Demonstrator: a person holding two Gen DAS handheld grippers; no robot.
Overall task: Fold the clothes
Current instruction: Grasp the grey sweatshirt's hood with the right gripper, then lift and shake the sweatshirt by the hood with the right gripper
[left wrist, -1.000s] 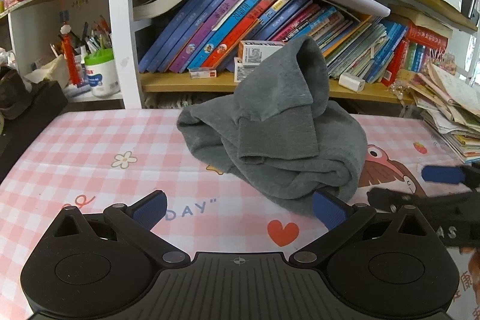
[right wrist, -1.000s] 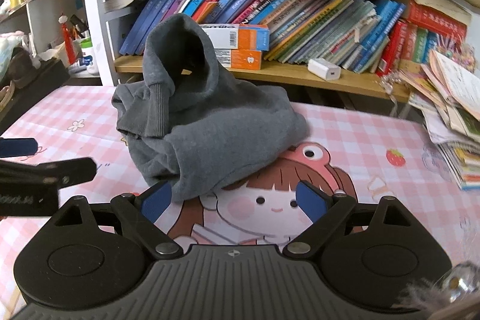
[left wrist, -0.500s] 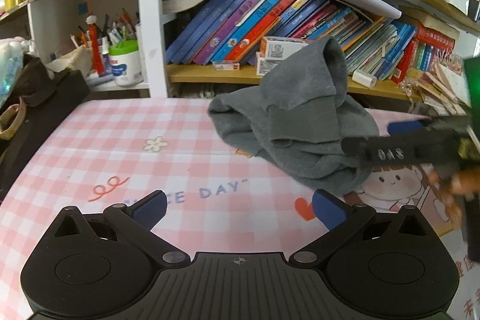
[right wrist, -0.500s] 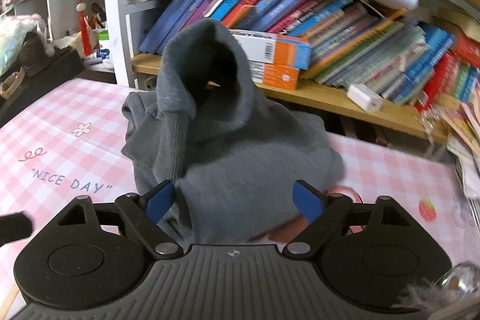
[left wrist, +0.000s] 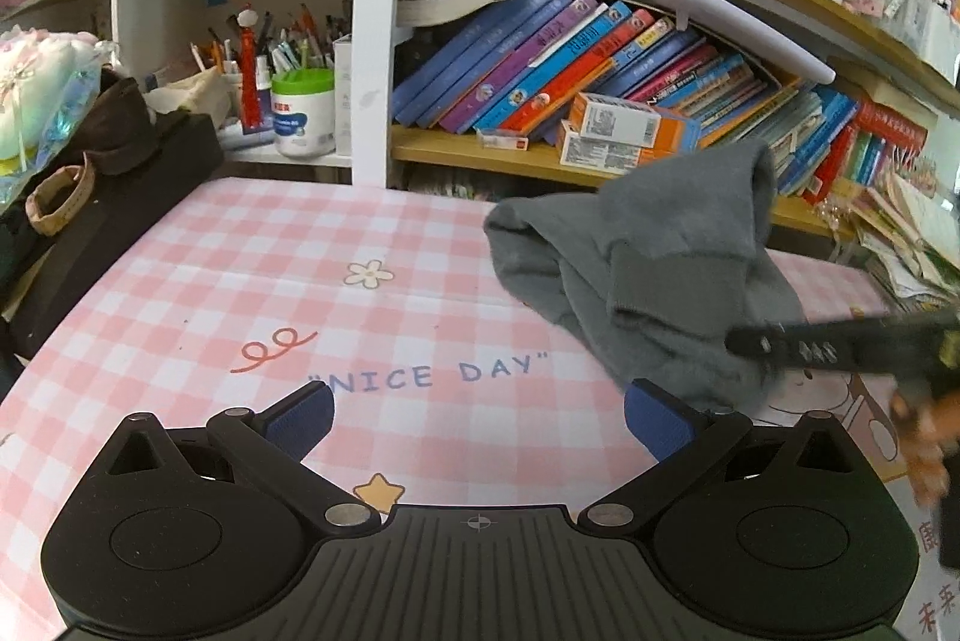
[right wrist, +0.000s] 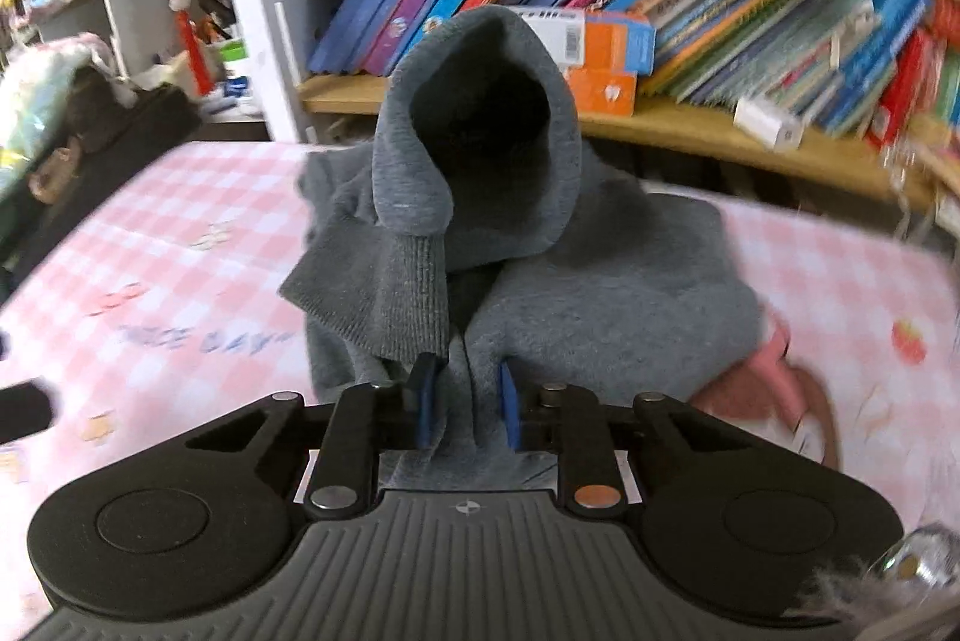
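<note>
A crumpled grey sweater lies in a heap on the pink checked tablecloth, with one ribbed cuff standing up. In the right wrist view the sweater fills the middle. My right gripper is shut on a fold of the sweater's near edge, with grey cloth pinched between the blue pads. It also shows in the left wrist view as a dark bar at the sweater's right side. My left gripper is open and empty, low over the cloth, left of the sweater.
A bookshelf full of leaning books stands right behind the table. A pen holder and a white jar stand at the back left. A dark bag lies at the table's left edge. Stacked papers lie at the right.
My right gripper moved in to the sweater's near edge and shut on a fold of it. My left gripper drew off to the left and stayed open.
</note>
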